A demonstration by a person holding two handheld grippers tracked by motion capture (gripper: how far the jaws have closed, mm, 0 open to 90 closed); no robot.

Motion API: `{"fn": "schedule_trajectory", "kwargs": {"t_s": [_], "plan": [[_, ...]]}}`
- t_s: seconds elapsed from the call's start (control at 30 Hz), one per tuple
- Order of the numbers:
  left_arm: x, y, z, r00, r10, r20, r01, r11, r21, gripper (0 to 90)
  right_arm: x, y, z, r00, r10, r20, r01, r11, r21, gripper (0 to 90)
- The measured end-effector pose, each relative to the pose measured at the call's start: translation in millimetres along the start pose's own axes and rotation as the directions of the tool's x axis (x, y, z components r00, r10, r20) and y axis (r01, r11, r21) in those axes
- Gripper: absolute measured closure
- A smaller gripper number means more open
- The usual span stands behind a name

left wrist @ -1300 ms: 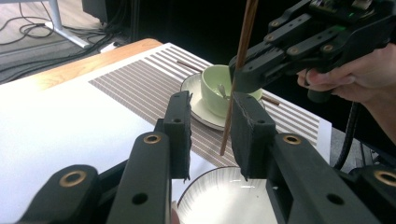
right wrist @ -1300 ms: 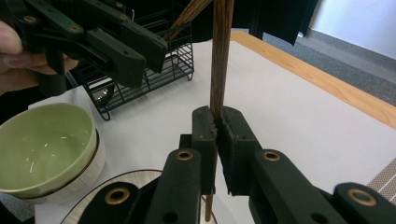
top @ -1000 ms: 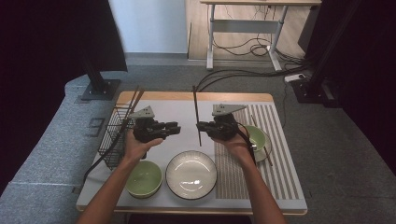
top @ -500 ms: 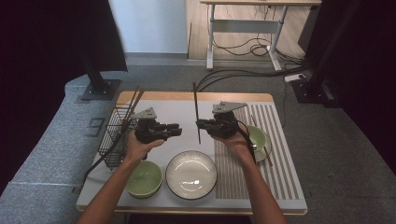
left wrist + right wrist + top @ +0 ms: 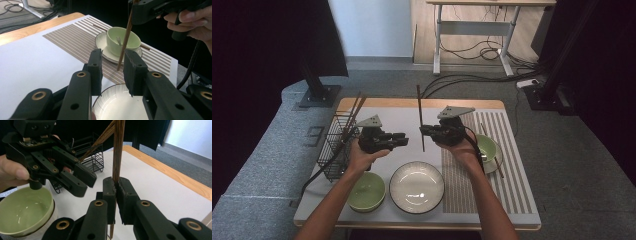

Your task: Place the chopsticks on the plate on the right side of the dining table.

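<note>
One chopstick (image 5: 420,117) stands upright above the tabletop (image 5: 412,125), clamped in our right gripper (image 5: 115,185). Our left gripper (image 5: 113,65), jaws parted and empty, sits just beside it; we judge the handover not yet done, with more chopsticks in the wire basket (image 5: 334,147).

Evenly lit from above, soft shadows; small glare on the white plate (image 5: 416,186) (dark room edges), near jaws slightly blurred.
</note>
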State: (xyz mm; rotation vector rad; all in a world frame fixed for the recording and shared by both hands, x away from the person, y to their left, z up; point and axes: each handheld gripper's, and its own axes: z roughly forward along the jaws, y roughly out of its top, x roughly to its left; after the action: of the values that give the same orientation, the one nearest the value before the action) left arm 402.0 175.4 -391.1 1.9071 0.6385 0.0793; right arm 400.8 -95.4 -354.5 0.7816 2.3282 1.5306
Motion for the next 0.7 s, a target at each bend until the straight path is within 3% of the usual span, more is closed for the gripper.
{"fn": "schedule_trajectory", "kwargs": {"t_s": [0.7], "plan": [[-4.0,7.2,8.2,0.9997,0.014,0.019,-0.014,0.9997,0.019,67.7,5.2,9.3,2.0,1.0,-0.009,-0.005,0.008,1.0,-0.015,84.7]]}}
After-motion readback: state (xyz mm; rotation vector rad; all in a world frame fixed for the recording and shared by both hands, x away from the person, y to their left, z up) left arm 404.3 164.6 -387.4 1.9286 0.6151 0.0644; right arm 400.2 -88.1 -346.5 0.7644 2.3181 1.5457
